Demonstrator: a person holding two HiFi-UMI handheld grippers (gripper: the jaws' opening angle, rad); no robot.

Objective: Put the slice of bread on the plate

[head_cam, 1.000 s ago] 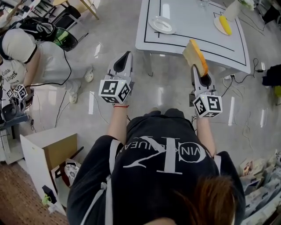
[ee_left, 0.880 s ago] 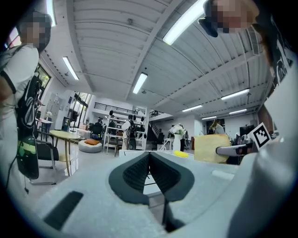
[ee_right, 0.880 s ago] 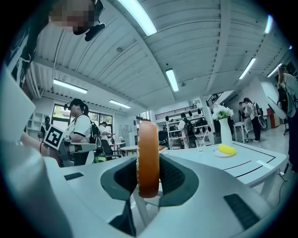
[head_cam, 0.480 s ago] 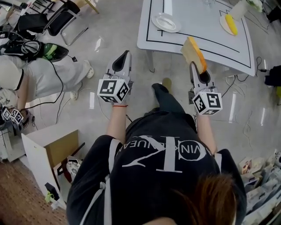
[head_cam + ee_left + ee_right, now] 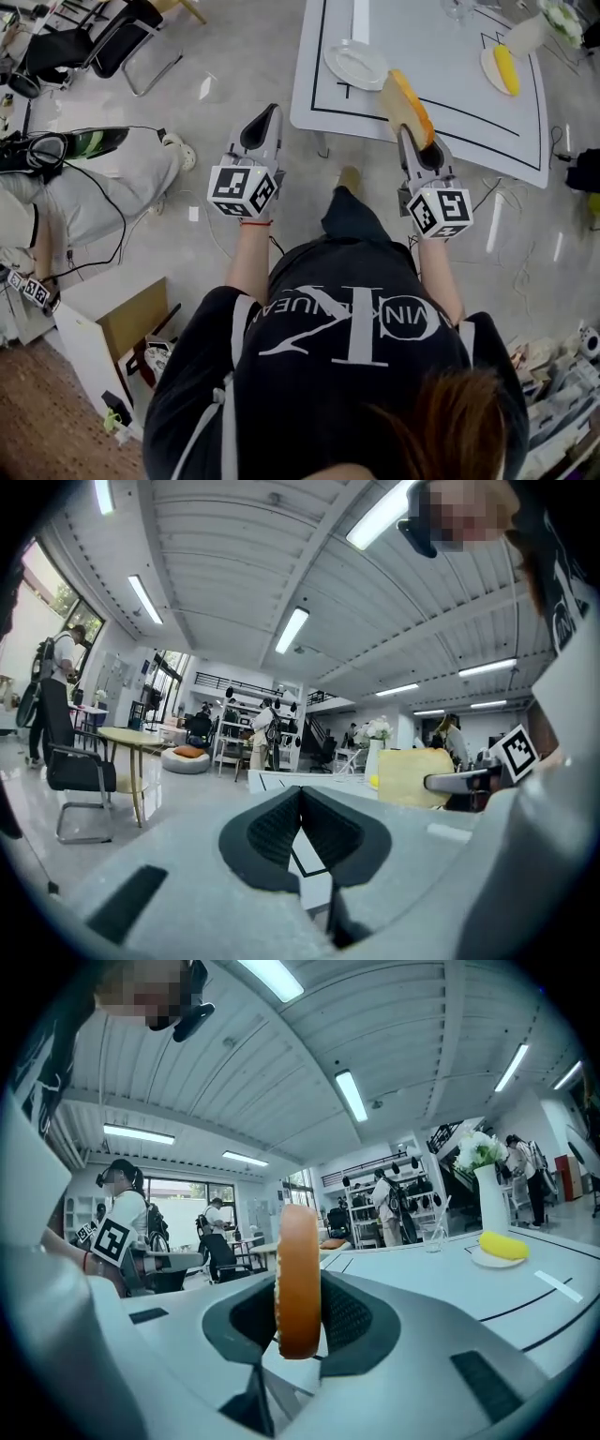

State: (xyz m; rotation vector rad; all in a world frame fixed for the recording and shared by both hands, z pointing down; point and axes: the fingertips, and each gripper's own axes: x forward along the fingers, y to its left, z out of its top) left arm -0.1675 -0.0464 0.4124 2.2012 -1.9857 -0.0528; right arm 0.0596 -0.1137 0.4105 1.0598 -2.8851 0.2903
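The slice of bread is up in the air, in the right claw. That claw is closed on it. The two pads press on the flat sides, down near the bottom of the slice. The bread stands up on its edge. The brown crust runs round the top, and most of the slice sticks out above the pads.

The left claw has its two pads pressed together. Nothing is between them. It hangs over the floor, to the left of the desk.

The plate is white and bare. It sits on the desk by the near edge. The bread is close to it, a little to the right, and does not touch it yet. Far off on the right side of the desk there is another plate with a yellow thing on it. I think that one is not the plate we want.

Bread is very light and soft. A hard squeeze would squash it or tear it, and bits could crumble off. So a gentle hold is best, and a hold low on the flat sides looks like a good one. The crust is the firmest part.

I think the next job is to bring the slice over the middle of the bare plate, go low, and only then let go. If it is let go on its edge, it may flop over or fall off the rim.
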